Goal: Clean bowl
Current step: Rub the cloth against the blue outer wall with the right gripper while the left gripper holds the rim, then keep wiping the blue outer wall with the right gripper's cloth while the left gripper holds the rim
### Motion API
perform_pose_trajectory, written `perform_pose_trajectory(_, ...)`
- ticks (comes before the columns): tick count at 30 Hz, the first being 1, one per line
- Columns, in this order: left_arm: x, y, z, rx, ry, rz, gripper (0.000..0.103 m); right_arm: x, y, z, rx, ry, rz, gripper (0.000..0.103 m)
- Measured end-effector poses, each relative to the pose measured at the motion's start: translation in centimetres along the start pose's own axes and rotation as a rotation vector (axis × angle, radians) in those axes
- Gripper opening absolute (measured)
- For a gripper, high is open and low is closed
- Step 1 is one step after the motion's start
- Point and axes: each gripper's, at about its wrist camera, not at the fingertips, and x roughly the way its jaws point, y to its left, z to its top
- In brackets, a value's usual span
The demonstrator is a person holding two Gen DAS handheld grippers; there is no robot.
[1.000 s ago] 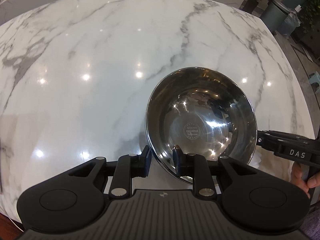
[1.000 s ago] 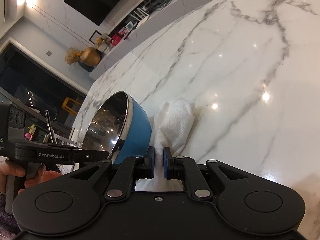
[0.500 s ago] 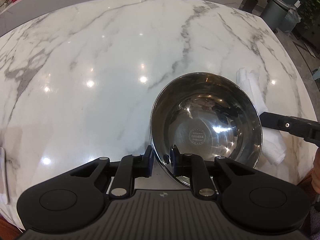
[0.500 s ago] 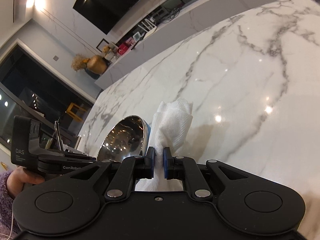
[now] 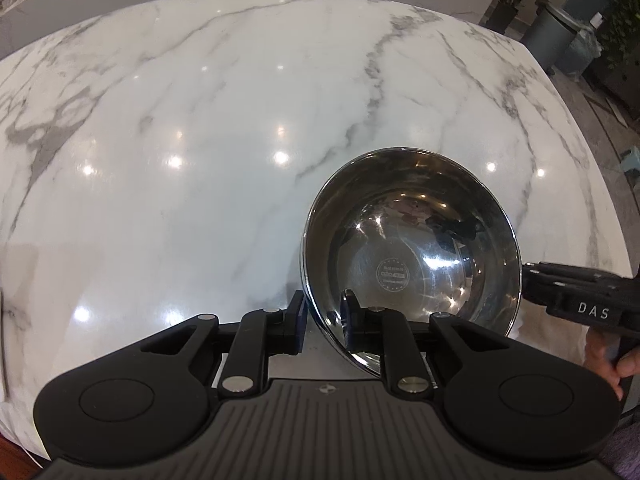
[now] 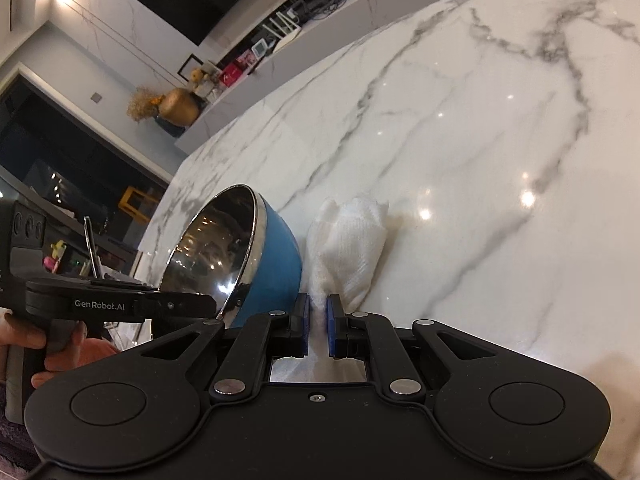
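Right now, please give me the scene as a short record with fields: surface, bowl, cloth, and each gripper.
surface: white marble table
bowl: steel inside, blue outside, tilted on its side
cloth: white cloth, bunched, just beside the bowl's blue wall, outside the bowl
left gripper: one finger on each side of the bowl's rim, jaws opening
right gripper: shut on the cloth's lower end
bowl inside: nothing seen in it except reflections and a round stamp
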Motion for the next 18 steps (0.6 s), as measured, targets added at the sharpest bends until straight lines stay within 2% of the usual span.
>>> perform_pose_trajectory(2, 0.0, 0.0, -0.1, -0.007, 0.002, 0.005, 0.023, 0.0, 0.0, -0.1, 0.000, -0.001, 0.001, 0.008)
perform_pose_trajectory(6, -0.1, 0.3, -0.6, -0.043, 0.028, -0.006, 0.036, 0.1, 0.1, -0.1, -0.003, -0.002, 0.000, 0.008)
perform_pose_trajectory(10, -0.2, 0.1, -0.9, -0.031, 0.029, -0.006, 0.035, 0.1, 0.2, -0.1, -0.005, -0.001, 0.001, 0.008)
perform_pose_trajectory(13, -0.3, -0.2, -1.0, -0.007, 0.025, -0.004, 0.024, 0.0, 0.2, 0.0, -0.006, 0.001, 0.003, 0.008)
perform_pose_trajectory(18, -0.3, -0.5, -1.1, 0.020, 0.016, 0.004, 0.020, -0.1, 0.5, 0.0, -0.019, 0.008, 0.003, 0.008)
